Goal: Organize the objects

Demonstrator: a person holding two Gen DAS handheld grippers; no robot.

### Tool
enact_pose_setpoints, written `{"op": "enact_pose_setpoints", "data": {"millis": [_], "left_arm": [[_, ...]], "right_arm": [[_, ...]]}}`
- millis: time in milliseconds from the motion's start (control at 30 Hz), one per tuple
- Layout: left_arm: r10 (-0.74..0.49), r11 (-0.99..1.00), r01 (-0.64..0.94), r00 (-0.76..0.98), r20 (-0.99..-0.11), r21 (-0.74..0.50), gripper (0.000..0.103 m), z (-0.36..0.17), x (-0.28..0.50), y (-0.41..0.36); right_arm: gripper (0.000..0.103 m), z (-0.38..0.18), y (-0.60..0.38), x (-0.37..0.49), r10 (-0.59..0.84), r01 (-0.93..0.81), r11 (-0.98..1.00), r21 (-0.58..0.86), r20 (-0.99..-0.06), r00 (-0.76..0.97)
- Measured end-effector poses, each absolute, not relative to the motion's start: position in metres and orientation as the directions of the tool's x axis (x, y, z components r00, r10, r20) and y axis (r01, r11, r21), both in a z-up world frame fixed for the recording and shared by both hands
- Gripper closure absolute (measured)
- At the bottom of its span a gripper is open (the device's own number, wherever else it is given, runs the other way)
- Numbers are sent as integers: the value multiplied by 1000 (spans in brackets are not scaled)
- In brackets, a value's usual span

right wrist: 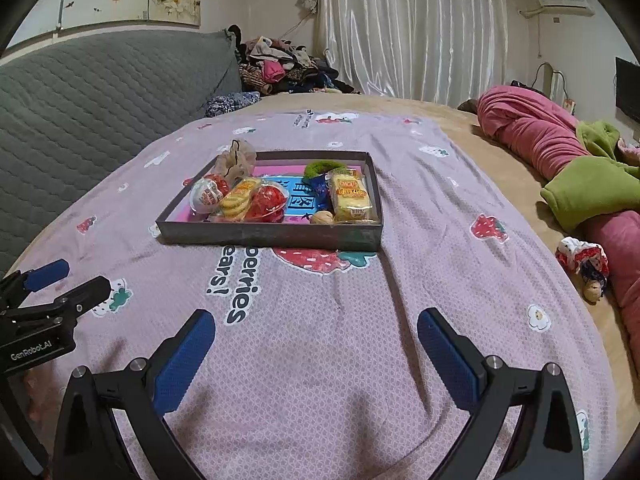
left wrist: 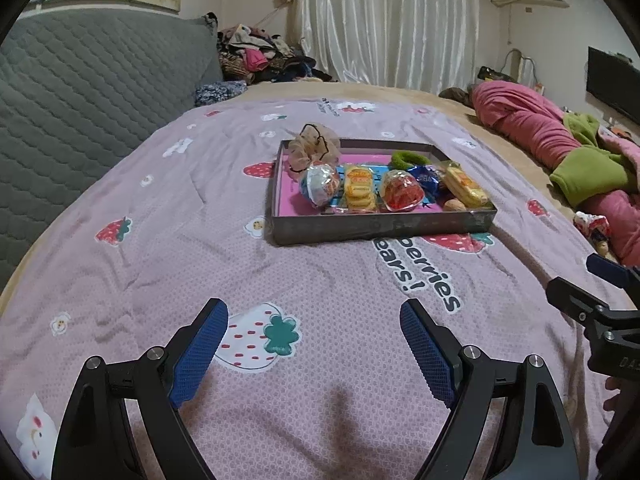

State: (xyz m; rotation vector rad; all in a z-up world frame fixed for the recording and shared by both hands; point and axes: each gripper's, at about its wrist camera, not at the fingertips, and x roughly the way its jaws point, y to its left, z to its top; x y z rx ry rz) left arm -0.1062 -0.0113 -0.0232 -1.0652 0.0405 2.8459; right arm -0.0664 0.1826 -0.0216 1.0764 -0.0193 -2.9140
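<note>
While my left gripper (left wrist: 314, 344) and right gripper (right wrist: 316, 350) gape empty, tray (right wrist: 264, 236) lies ahead, long axis crosswise, neither nearer.

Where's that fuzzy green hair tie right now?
The green hair tie lies inside the shallow tray on the bed, at its far edge, just behind the blue-wrapped candy and the yellow biscuit pack.

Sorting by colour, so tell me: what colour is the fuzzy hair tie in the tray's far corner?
Green; the fuzzy hair tie shows best in the right wrist view.
</note>
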Motion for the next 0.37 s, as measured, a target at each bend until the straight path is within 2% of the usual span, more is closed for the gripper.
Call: {"op": "enact_pose_setpoints", "data": {"millis": [167, 367], "left_arm": [[12, -997, -62, -765, -644, 55, 14, -24, -104, -9], [34, -996, -83, -763, -645, 45, 14, -25, -103, -9]], "right_arm": [[1, -22, 182, -66, -37, 30, -999, 22, -653, -757], [1, -22, 183, -67, -39, 30, -999, 25, -654, -755]]}}
